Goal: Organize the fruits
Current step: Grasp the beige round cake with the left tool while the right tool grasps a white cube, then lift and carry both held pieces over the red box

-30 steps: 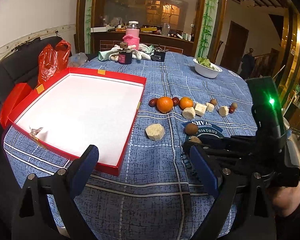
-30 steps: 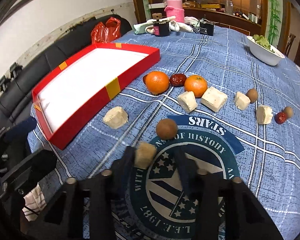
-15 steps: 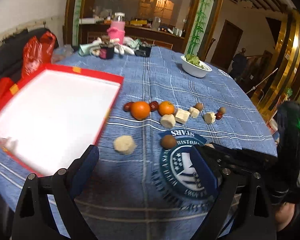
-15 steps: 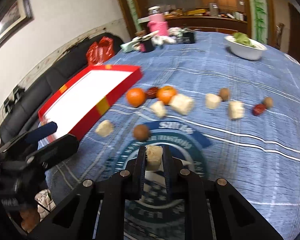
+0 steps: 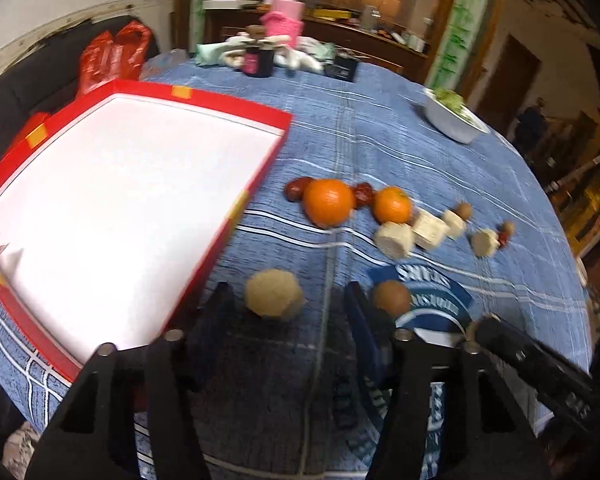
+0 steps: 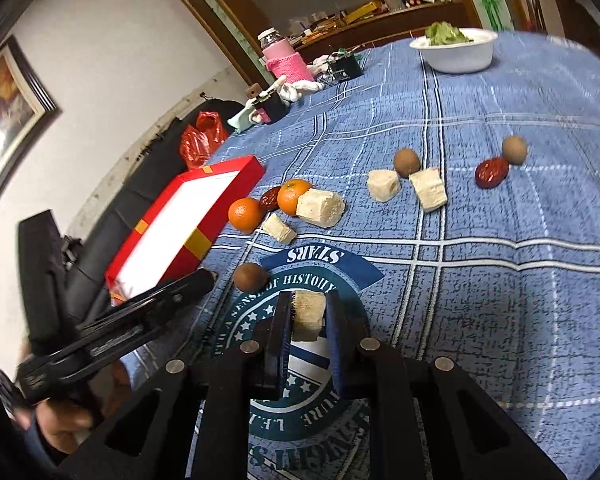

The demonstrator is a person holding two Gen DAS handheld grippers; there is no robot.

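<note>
Your right claw (image 6: 307, 320) just clamped shut on a pale chunk (image 6: 308, 314) and lifted it. Left claw (image 5: 286, 312), half open now, is closing around the crumbly piece (image 5: 274, 292) between its fingers, red tray (image 5: 236, 208) just left of it.

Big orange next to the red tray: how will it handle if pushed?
Likely rolls: the big orange is round, on flat tablecloth. It would probably bump a date touching it. Smooth peel may slip in a tool.

A white bowl of greens (image 6: 454, 54) is sitting at one o'clock. A pink-sleeved bottle (image 6: 282, 58) is standing at eleven o'clock, a red plastic bag (image 6: 202, 140) lying at ten.
</note>
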